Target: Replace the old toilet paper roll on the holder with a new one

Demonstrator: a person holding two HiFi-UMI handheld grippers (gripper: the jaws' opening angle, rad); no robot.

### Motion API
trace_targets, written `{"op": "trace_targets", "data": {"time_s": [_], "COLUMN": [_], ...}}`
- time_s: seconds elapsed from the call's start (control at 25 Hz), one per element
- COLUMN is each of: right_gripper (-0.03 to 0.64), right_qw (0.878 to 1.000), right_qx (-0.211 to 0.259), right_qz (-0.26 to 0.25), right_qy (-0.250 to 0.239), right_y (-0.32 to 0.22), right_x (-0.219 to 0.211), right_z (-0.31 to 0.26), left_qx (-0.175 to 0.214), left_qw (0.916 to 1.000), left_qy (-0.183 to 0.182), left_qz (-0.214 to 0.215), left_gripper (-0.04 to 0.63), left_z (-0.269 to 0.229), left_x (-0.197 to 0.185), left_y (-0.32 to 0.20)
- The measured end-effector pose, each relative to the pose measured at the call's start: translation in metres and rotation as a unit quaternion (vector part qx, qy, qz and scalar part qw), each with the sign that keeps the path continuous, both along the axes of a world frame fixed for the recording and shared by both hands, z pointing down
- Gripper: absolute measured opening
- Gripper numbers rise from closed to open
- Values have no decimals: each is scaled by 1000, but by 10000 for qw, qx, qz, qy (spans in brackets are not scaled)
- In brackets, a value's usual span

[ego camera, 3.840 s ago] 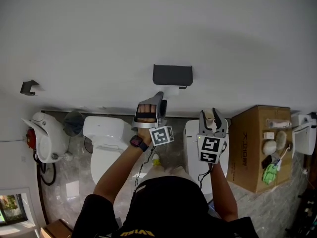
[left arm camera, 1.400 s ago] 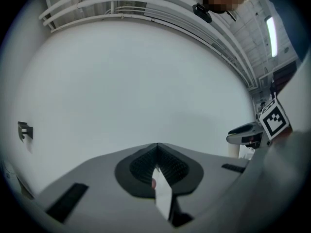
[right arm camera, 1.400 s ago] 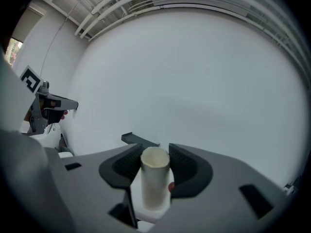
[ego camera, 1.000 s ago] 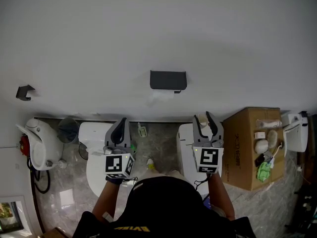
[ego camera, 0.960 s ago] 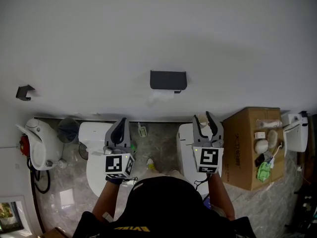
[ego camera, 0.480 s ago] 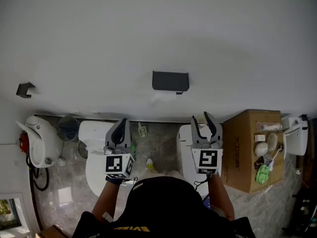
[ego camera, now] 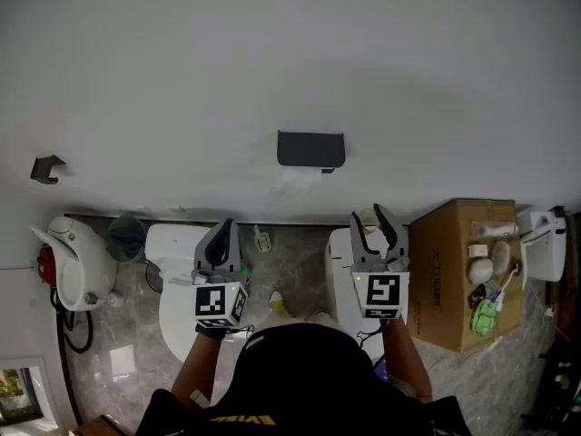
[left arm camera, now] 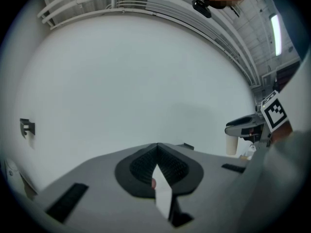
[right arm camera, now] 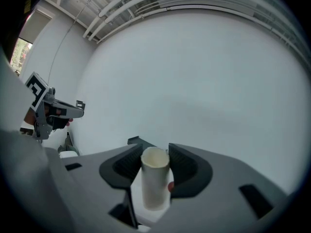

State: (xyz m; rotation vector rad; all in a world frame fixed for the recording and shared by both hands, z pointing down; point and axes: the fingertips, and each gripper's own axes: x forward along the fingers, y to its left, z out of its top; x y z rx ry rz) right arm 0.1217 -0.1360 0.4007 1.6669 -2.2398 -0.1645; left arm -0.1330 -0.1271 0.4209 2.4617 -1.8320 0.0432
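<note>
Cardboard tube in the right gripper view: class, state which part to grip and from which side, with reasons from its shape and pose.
Grip the cardboard tube across its curved side wall, below the open top end, coming from the side. It stands upright, slim and hollow, so opposite pads fit round it. The right gripper holds it so; squeeze lightly, since card probably crushes.

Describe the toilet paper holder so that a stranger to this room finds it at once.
Start at the large white wall. Near its middle, low down, hangs the holder, a dark flat box with white paper showing beneath. The only other dark wall fitting, a bracket far left, is much smaller.
</note>
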Motion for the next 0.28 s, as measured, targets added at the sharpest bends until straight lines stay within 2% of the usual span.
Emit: {"op": "trace_targets", "data": {"time_s": [0.28], "right_gripper": [164], "right_qw": [10000], "right_qx": [48], "right_qz": [-22], "right_qy": [32], "right_y": [0], "right_x": [1], "right_z": [-3], "left_qx": [-112], "left_qw": [9999], "left_qy": [-41], "left_qz": [-4], "left_gripper": [12], "left_z": [8], "left_x": [-3], "left_y": [2]}}
